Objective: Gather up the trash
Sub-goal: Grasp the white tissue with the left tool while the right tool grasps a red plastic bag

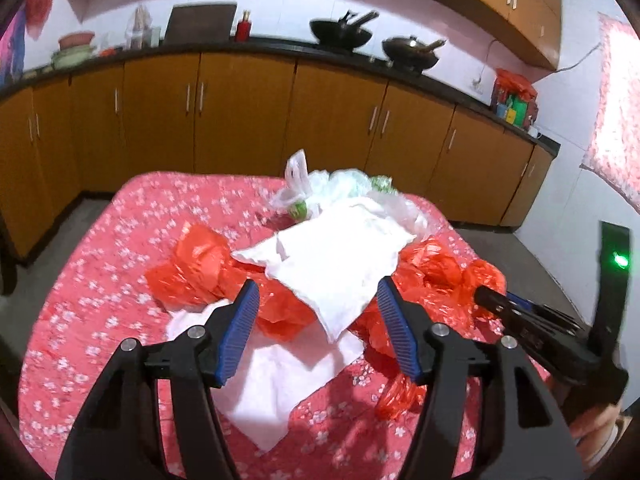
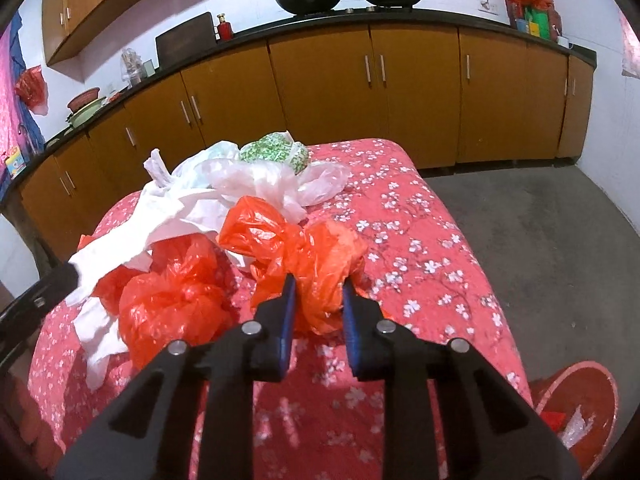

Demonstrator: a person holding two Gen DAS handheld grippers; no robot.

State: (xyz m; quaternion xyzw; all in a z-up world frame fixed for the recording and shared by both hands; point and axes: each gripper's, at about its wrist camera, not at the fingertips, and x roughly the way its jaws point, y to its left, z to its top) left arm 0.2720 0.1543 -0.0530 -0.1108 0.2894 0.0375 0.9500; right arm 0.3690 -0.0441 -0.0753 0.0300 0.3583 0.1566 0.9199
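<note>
Right hand-held gripper [image 2: 319,286] pinches orange bag [image 2: 308,248]

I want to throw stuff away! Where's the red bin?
In the right wrist view, the red bin sits on the grey floor at bottom right, beside the flowered table.

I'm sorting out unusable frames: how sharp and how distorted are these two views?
Left wrist: the counter edge bows from fisheye, the white paper is motion-smeared, dark vignette in the corners. Right wrist: same bowing, but the orange bag looks crisper.
</note>
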